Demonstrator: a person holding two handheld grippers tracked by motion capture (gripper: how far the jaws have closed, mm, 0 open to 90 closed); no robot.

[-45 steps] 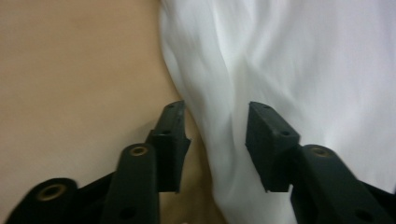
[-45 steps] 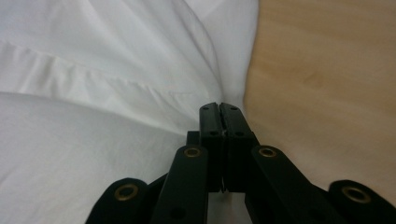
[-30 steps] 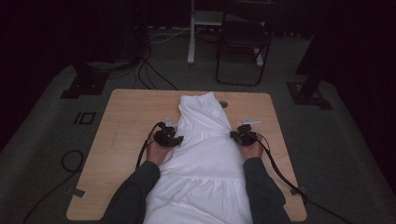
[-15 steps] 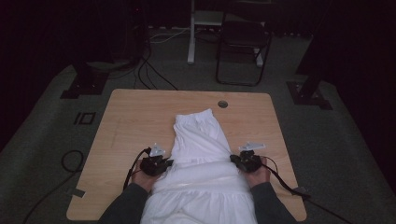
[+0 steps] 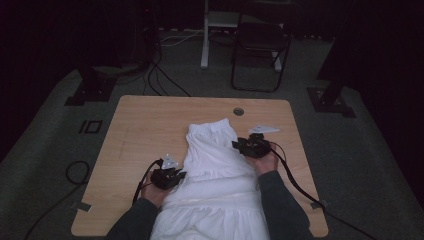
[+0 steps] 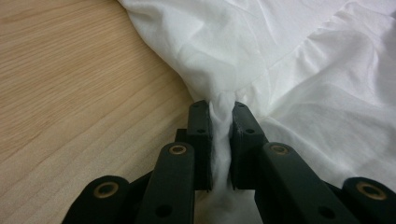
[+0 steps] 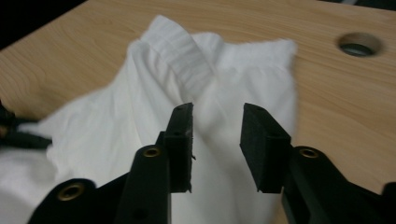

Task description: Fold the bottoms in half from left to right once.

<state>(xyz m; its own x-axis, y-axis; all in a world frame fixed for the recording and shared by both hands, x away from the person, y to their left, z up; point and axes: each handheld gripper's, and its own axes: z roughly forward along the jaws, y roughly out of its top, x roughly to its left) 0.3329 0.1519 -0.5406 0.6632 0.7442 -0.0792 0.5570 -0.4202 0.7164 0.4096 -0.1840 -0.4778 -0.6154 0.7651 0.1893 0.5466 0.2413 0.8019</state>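
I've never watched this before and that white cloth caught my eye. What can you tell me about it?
The cloth is a white garment of thin, soft-looking fabric, wrinkled, with a ribbed band at its far end. It lies lengthwise on the wooden table, its near part bunched and reaching the near edge between the person's arms. The left tool pinches a fold at its left edge; the right tool is open over it near the far end.

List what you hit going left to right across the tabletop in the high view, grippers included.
Bare table → left gripper, shut on the white garment's edge → white garment → right gripper, jaws open at the cloth's right edge → its black cable.
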